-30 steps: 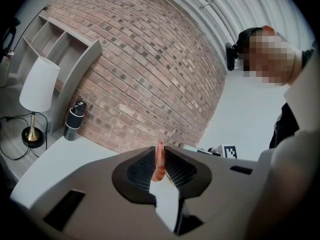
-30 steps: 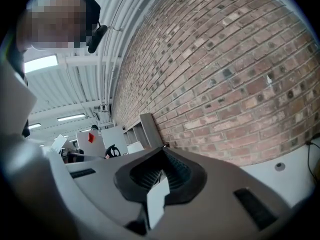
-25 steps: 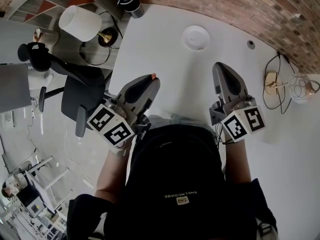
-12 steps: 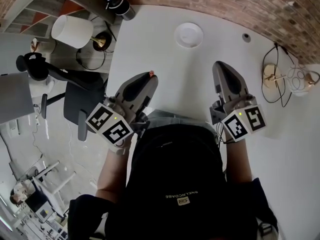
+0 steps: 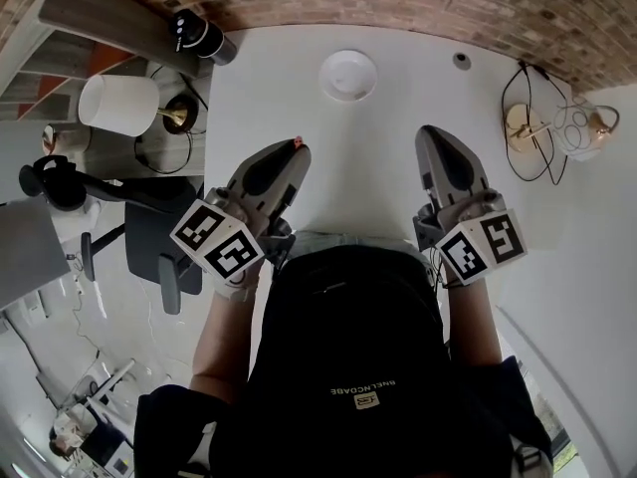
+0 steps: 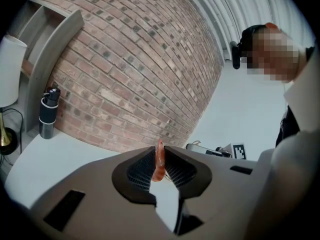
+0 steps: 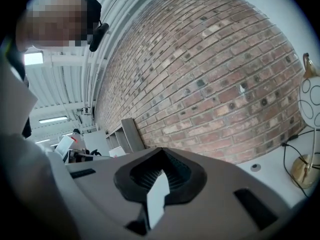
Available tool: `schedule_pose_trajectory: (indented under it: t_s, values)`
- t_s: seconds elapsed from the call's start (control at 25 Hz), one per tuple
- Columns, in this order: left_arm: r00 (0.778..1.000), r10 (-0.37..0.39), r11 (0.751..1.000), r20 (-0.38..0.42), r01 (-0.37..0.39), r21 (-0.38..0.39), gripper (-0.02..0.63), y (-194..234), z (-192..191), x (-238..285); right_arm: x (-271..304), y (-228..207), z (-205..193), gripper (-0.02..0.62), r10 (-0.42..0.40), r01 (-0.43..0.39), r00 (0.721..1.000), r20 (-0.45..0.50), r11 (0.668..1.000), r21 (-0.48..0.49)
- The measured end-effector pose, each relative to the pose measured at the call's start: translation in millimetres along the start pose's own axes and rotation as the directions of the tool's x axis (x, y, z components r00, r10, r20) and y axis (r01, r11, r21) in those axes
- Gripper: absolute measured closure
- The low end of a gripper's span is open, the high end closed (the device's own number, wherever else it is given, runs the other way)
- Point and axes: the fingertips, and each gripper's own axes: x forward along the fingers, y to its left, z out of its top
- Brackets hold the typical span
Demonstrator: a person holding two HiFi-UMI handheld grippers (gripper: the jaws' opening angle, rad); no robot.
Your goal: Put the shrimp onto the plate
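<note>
A small orange-pink shrimp (image 6: 159,163) stands pinched between the tips of my left gripper (image 6: 160,159), which is shut on it. In the head view the shrimp (image 5: 296,142) pokes out of the left gripper (image 5: 292,150), held above the white table, near its left edge. The white round plate (image 5: 347,74) sits farther away on the table near the brick wall, apart from both grippers. My right gripper (image 5: 430,137) hovers to the right, shut with nothing between its jaws; the right gripper (image 7: 161,156) faces the brick wall.
A dark bottle (image 5: 195,34) stands at the table's back left corner, also in the left gripper view (image 6: 48,113). A gold lamp base with cable (image 5: 525,122) and a round wire ornament (image 5: 578,127) lie at the right. An office chair (image 5: 159,227) and white lampshade (image 5: 119,106) are off the left edge.
The view has shifted: plate, bottle and lamp sit lower and further left in the frame. Both grippers keep about their places, the left still gripping the shrimp.
</note>
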Motion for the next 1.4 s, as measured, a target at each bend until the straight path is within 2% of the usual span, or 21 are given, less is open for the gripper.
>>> schedule_pose_trajectory:
  t_s: [0.24, 0.56, 0.84, 1.2, 1.4]
  values:
    - [0.997, -0.061, 0.997, -0.055, 0.063, 0.035, 0.548, 9.7, -4.9, 16.7, -3.1, 6.5, 2.7, 0.594, -0.071, 0.071, 0.997, 0.013, 0.997, -0.011]
    - [0.987, -0.111, 0.994, -0.114, 0.111, -0.003, 0.548, 38.2, -17.9, 42.4, -7.9, 13.4, 3.3, 0.594, -0.164, 0.165, 0.986, 0.02, 0.986, -0.034]
    - [0.983, -0.084, 0.996, -0.165, 0.079, -0.036, 0.548, 78.5, -34.8, 73.0, -11.3, 14.9, 4.8, 0.594, -0.233, 0.234, 0.972, 0.022, 0.971, -0.047]
    - [0.969, -0.033, 0.999, -0.245, 0.029, -0.02, 0.548, 121.8, -65.2, 117.3, -14.9, 5.4, -3.1, 0.594, -0.308, 0.308, 0.951, -0.005, 0.951, -0.034]
    - [0.953, -0.01, 1.0, -0.303, 0.01, -0.003, 0.548, 142.4, -89.3, 136.8, -19.3, 1.8, -6.8, 0.594, -0.345, 0.345, 0.938, -0.015, 0.938, -0.034]
